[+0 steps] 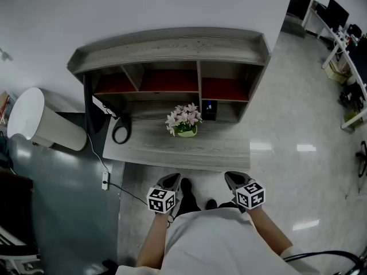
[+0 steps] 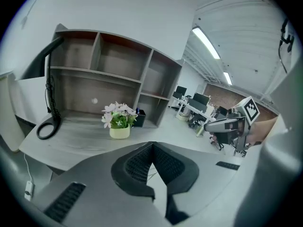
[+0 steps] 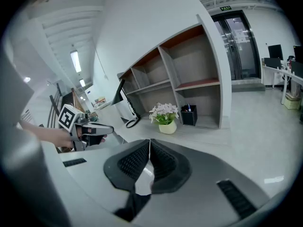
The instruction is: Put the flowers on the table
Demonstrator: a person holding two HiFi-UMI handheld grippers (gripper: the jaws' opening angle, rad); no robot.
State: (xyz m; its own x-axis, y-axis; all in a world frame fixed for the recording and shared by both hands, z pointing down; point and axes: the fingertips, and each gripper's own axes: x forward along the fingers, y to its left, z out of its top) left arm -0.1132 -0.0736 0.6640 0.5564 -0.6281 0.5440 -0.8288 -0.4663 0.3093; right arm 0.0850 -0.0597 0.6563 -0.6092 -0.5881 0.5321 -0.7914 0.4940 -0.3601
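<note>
1. Your left gripper (image 1: 170, 181) and right gripper (image 1: 234, 180) hang by your body, jaws together, empty.
2. Pink-white flowers in a pale green pot (image 1: 184, 121) already stand on the grey wooden table (image 1: 172, 149), near a black pen holder (image 1: 209, 109).
3. Nudging them with the jaws together could topple them.

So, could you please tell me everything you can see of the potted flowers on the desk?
The potted flowers are a small bunch of pale pink and white blossoms with green leaves in a round, pale yellow-green pot. They stand upright near the middle of the grey wood-grain desk, just in front of the shelf compartments. A black pen holder stands close behind, to the right in the head view, apart from the pot. Nothing but the desk touches them.
</note>
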